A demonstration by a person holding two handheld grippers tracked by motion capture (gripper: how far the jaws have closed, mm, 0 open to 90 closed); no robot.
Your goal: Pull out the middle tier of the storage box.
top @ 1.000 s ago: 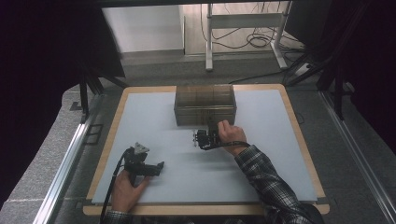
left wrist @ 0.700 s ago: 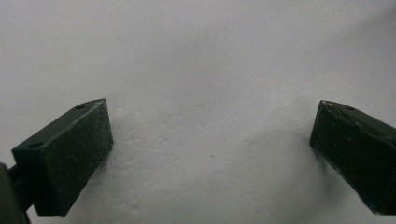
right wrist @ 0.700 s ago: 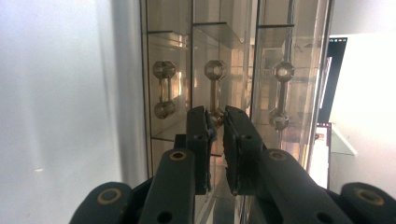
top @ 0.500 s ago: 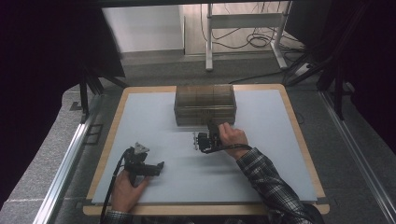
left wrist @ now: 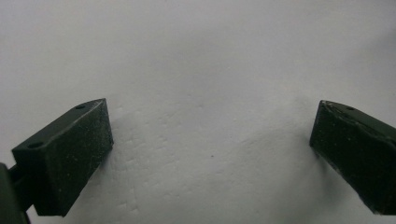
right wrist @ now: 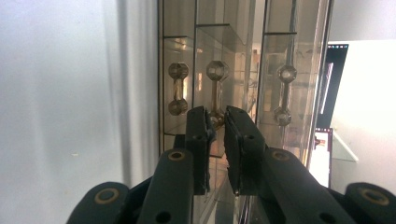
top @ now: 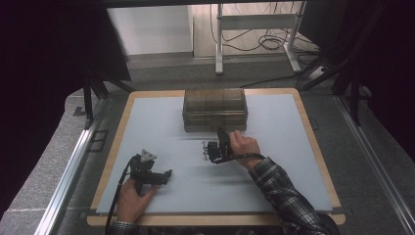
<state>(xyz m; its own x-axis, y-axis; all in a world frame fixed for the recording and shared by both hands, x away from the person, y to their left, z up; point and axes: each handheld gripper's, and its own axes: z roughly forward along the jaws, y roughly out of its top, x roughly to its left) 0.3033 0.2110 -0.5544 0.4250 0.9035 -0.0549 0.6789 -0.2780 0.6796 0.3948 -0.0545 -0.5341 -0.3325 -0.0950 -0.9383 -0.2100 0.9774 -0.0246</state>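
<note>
The clear drawer box (top: 214, 108) stands at the far middle of the pale mat (top: 147, 122), its front toward the person, and the right gripper view shows 3 barbell-shaped handles on that front. The right gripper (right wrist: 215, 122) has its jaws nearly together around the middle handle (right wrist: 216, 93), pinching its lower end; whether the pads press it fully I cannot tell, but the handle sits between them. In the high view the right gripper (top: 219, 147) lies just before the box, the right hand (top: 243, 145) behind it. The left gripper (left wrist: 212, 140) is well apart, near the mat's front left, jaws wide and holding nothing, with bare mat between them. The left hand (top: 132, 198) holds it low over the mat.
</note>
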